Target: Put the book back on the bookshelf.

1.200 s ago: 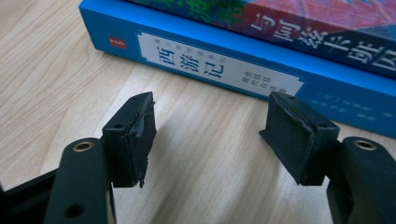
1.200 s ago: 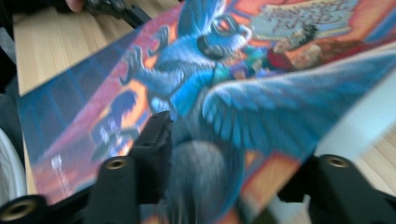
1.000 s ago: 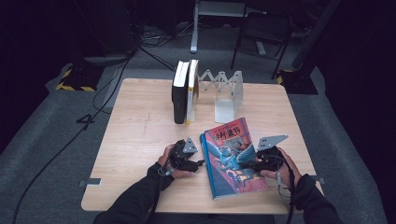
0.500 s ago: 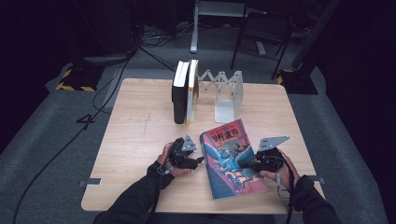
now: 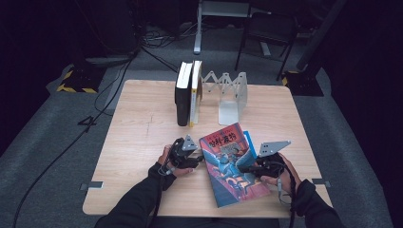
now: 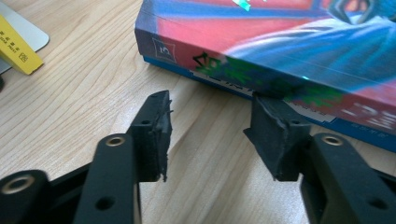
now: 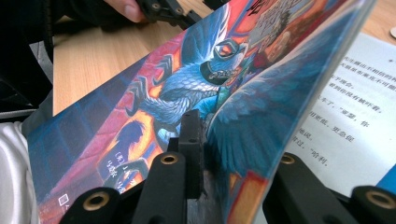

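Our right gripper (image 7: 201, 154) pinched the book's (image 5: 233, 164) front cover, lifting it off the pages, while our left gripper (image 6: 210, 126), jaws just closing and empty, steadied the spine on the tabletop (image 5: 138, 137).

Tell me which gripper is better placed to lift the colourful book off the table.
Right. The right gripper is clamped on the book's raised cover edge. The left gripper sits open at the spine with bare table between its jaws, which have just been closing.
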`<state>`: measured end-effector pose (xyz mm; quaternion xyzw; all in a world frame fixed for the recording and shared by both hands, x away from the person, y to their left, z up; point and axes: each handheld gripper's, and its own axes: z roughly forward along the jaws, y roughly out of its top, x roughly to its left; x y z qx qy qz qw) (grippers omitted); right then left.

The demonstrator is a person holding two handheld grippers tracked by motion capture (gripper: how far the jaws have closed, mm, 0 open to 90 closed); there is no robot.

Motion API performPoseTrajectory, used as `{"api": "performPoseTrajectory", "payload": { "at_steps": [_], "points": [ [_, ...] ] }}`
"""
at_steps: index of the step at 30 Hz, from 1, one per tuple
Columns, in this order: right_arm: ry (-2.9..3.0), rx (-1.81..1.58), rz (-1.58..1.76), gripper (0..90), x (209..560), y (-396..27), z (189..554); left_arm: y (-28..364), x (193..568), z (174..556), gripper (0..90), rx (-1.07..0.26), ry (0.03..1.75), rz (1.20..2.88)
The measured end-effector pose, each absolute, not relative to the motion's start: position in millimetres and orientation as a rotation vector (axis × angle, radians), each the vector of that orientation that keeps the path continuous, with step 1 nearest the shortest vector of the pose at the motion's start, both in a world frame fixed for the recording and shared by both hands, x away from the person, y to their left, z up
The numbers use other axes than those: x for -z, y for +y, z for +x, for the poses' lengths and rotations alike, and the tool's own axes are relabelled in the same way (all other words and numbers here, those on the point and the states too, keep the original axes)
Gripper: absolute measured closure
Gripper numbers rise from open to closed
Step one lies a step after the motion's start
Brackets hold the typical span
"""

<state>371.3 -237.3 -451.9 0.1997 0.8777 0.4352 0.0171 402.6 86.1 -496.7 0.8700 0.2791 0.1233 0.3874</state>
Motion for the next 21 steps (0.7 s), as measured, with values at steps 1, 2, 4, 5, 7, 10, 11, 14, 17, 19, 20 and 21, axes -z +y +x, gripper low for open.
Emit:
{"api": "performPoseTrajectory", "payload": {
  "at_steps": [1,2,4,5,7,10,11,14,17,19,20,21],
  "points": [
    [2.725,-1.360,0.605,75.5,451.8,-237.1,370.8,86.5,496.9,403.3,48.9,-0.306,0.711,2.208],
    [2.723,-1.364,0.604,75.5,451.4,-237.1,370.2,87.3,496.5,404.0,48.9,-0.294,0.710,2.198],
    [2.712,-1.381,0.586,75.5,450.1,-237.6,368.9,88.7,495.0,405.7,48.9,-0.278,0.719,2.177],
    [2.706,-1.391,0.575,75.5,449.3,-238.2,368.4,89.7,493.4,406.9,49.5,-0.279,0.720,2.164],
    [2.697,-1.404,0.564,75.6,448.2,-238.6,367.6,90.7,491.0,407.8,55.4,-0.273,0.720,2.147],
    [2.634,-1.468,0.537,76.1,442.3,-239.6,364.7,97.9,479.3,416.5,60.7,-0.220,0.714,2.047],
    [2.616,-1.480,0.523,76.3,439.9,-239.3,364.0,98.5,475.0,418.6,63.7,-0.227,0.696,2.035],
    [2.555,-1.514,0.484,77.5,433.9,-238.2,364.1,99.5,460.5,424.4,67.3,-0.244,0.658,1.994],
    [2.523,-1.530,0.463,77.6,429.6,-238.2,365.4,100.4,452.9,428.1,73.9,-0.249,0.632,1.989],
    [2.505,-1.518,0.436,75.4,425.0,-236.3,369.0,100.0,443.2,429.8,78.0,-0.263,0.592,1.968],
    [2.504,-1.521,0.423,72.2,424.5,-235.8,369.7,100.0,443.2,429.8,79.9,-0.263,0.592,1.968],
    [2.504,-1.521,0.423,72.2,424.5,-235.8,369.7,98.5,439.1,429.5,79.9,-0.268,0.573,1.966]
  ]
}}
